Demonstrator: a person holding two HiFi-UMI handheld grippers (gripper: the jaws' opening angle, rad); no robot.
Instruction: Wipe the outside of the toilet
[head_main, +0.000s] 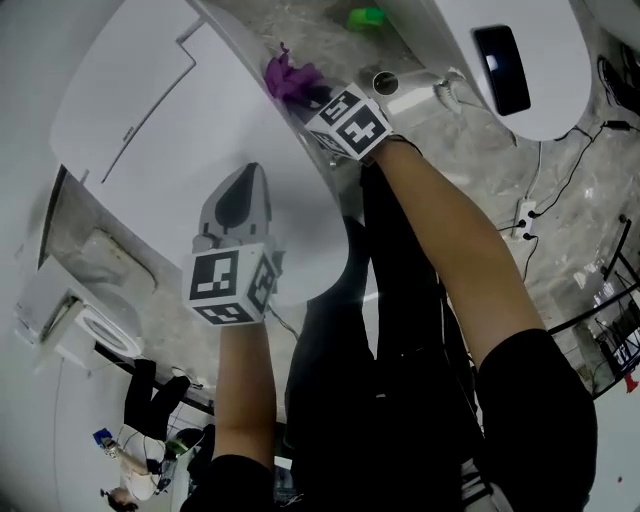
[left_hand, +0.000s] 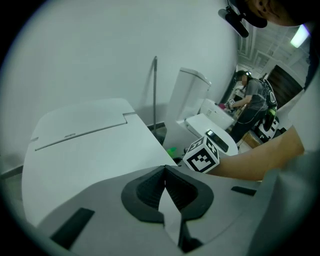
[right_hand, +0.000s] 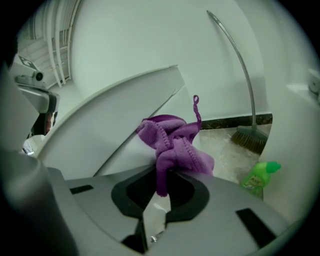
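**Right now: purple cloth at the toilet's flank**

Well, here is the right gripper, jaws clamped tight on a purple cloth, with the bunched fabric spilling out above the tips and one thin loop sticking up. The cloth sits right at the outer edge of the white toilet, down the side that faces the marbled floor. Whether it's actually pressing on the porcelain, I can't quite tell from here.

Over to the left gripper: jaws closed together with nothing between them. It's hovering above the front of the closed toilet lid, pointing along it toward the wall. In its own view the right gripper's marker cube is off to the right, beside the toilet's edge.

Past the cloth, a green bottle stands upright on the floor, near the bristles of a broom whose handle leans up against the wall. From the head view, a second white toilet sits off to the right with a dark flat object lying on its lid.
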